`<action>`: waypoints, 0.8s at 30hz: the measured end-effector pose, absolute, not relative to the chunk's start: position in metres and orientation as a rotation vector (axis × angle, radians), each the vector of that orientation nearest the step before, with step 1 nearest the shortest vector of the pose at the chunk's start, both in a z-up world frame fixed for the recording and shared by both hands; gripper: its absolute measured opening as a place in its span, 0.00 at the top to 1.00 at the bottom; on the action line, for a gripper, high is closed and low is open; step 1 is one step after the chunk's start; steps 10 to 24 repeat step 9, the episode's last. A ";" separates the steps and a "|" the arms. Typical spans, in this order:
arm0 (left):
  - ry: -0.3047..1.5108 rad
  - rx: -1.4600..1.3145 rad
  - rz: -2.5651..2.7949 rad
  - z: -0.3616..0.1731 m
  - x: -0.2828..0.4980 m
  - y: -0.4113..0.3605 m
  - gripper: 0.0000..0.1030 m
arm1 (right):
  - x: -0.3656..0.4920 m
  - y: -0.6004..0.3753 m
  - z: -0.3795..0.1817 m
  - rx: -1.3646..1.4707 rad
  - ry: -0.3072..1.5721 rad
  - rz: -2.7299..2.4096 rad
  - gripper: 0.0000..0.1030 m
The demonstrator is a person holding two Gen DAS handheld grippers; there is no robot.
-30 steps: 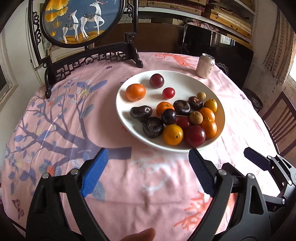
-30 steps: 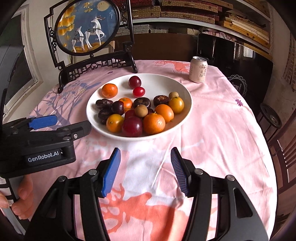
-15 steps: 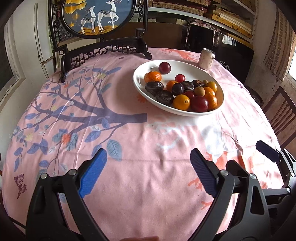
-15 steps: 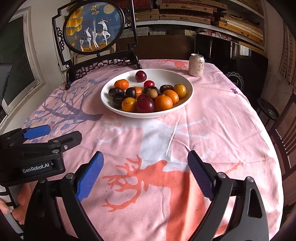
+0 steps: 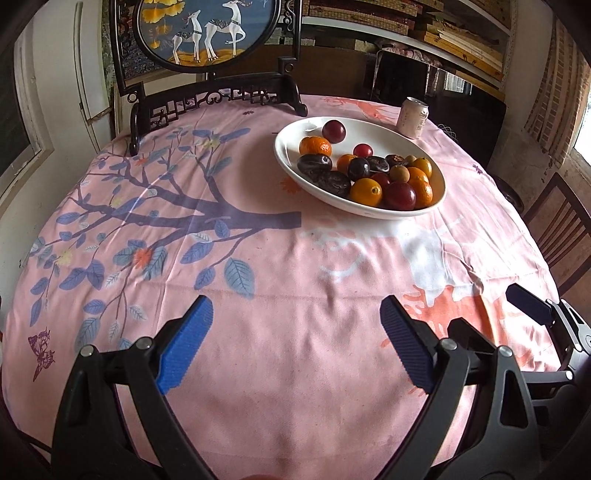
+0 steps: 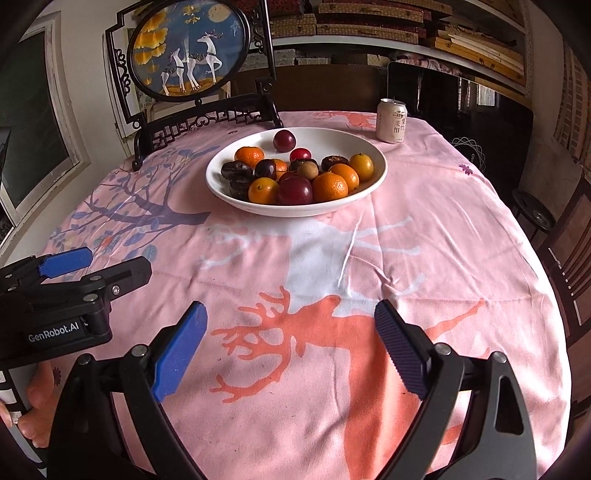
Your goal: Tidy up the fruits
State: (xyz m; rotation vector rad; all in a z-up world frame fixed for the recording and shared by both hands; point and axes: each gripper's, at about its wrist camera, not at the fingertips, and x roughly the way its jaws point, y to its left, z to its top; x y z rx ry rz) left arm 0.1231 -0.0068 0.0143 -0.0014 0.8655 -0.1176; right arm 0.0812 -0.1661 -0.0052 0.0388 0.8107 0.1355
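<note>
A white bowl (image 5: 436, 201) (image 6: 218, 184) stands at the far middle of the round table and holds several fruits: oranges (image 5: 314, 145) (image 6: 330, 186), dark red plums (image 5: 334, 130) (image 6: 294, 190), dark brown fruits (image 5: 334, 182) and small tan ones (image 6: 307, 171). My left gripper (image 5: 297, 343) is open and empty, low over the near tablecloth, well short of the bowl. My right gripper (image 6: 290, 347) is open and empty too, near the front edge. The left gripper also shows at the left of the right wrist view (image 6: 66, 273).
A pink tablecloth (image 5: 258, 295) covers the table. A drink can (image 5: 413, 117) (image 6: 391, 120) stands behind the bowl to the right. A dark carved stand with a round deer picture (image 5: 210, 33) (image 6: 188, 55) is at the far left. Wooden chairs (image 5: 561, 229) stand to the right.
Both grippers have pulled back from the bowl toward the near edge of the table. The right gripper's jaws have opened wider. The fruit has not moved.
</note>
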 end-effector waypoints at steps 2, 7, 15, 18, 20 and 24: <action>0.877 0.013 -0.124 0.012 0.124 -0.009 0.09 | 0.082 -0.166 -0.008 0.038 0.823 0.135 0.10; 0.881 0.037 -0.116 0.007 0.128 -0.007 0.09 | 0.088 -0.164 -0.018 0.039 0.862 0.134 0.09; 0.887 0.036 -0.104 0.005 0.132 -0.004 0.09 | 0.091 -0.162 -0.021 0.029 0.877 0.135 0.09; 0.887 0.036 -0.104 0.005 0.132 -0.004 0.09 | 0.091 -0.162 -0.021 0.029 0.877 0.135 0.09; 0.887 0.036 -0.104 0.005 0.132 -0.004 0.09 | 0.091 -0.162 -0.021 0.029 0.877 0.135 0.09; 0.887 0.036 -0.104 0.005 0.132 -0.004 0.09 | 0.091 -0.162 -0.021 0.029 0.877 0.135 0.09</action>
